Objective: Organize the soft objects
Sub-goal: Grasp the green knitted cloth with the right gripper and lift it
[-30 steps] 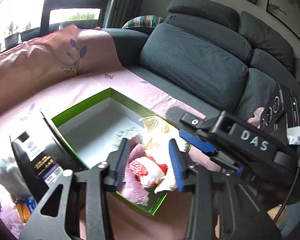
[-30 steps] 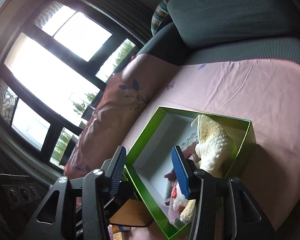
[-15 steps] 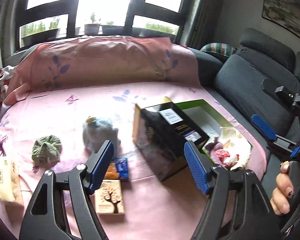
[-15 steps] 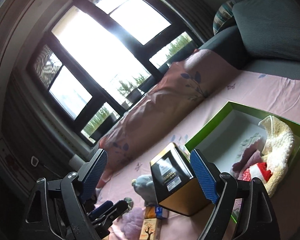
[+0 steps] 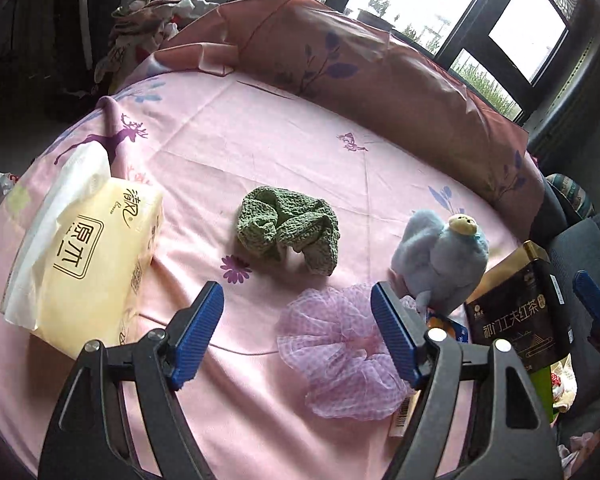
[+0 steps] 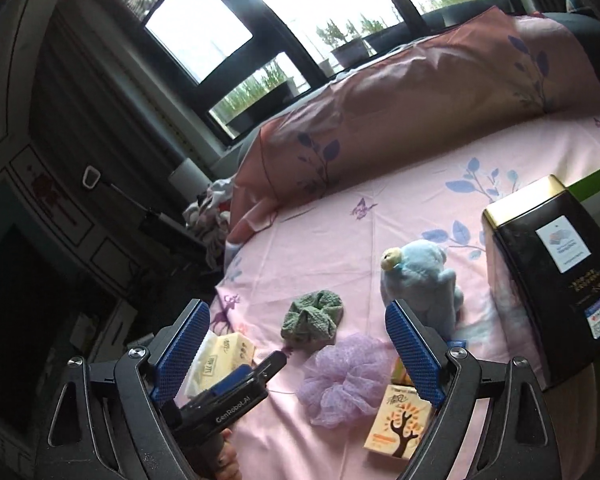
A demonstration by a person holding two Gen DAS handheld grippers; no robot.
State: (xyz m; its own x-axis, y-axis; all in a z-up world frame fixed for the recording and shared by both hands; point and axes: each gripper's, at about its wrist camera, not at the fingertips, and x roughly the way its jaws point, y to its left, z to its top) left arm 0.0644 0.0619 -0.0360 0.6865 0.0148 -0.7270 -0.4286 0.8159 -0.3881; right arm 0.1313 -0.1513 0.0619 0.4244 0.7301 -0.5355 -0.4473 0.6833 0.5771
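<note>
Here the soft things lie loose on the pink sheet [image 5: 260,140]. A green knitted cloth [image 5: 290,232] sits crumpled near the middle of the sheet. Just nearer the camera and to its right lies a lilac mesh puff [image 5: 340,348], and beside that, toward the sheet's right edge, stands a blue plush toy [image 5: 440,260] with a pale yellow face. The toy and the puff look to be touching or nearly so; the cloth lies apart from both.

The left gripper [image 5: 296,336] hangs over the near part of the sheet with its blue pads spread wide and nothing between them; the puff lies below its right finger. The right gripper [image 6: 296,352] is likewise wide apart and empty, looking across the same group from the other side, with the left tool's black body low in its view.

A black and gold tea box [image 5: 520,312] stands at the sheet's right edge, close behind the plush toy. Beyond it, a sliver of a green box [image 6: 596,180] shows. A yellow tissue pack [image 5: 88,264] lies at the left edge, well apart from the cloth. A small orange carton with a tree print [image 6: 400,424] lies by the puff. A long pink pillow [image 5: 380,72] runs along the far edge, under the windows.
</note>
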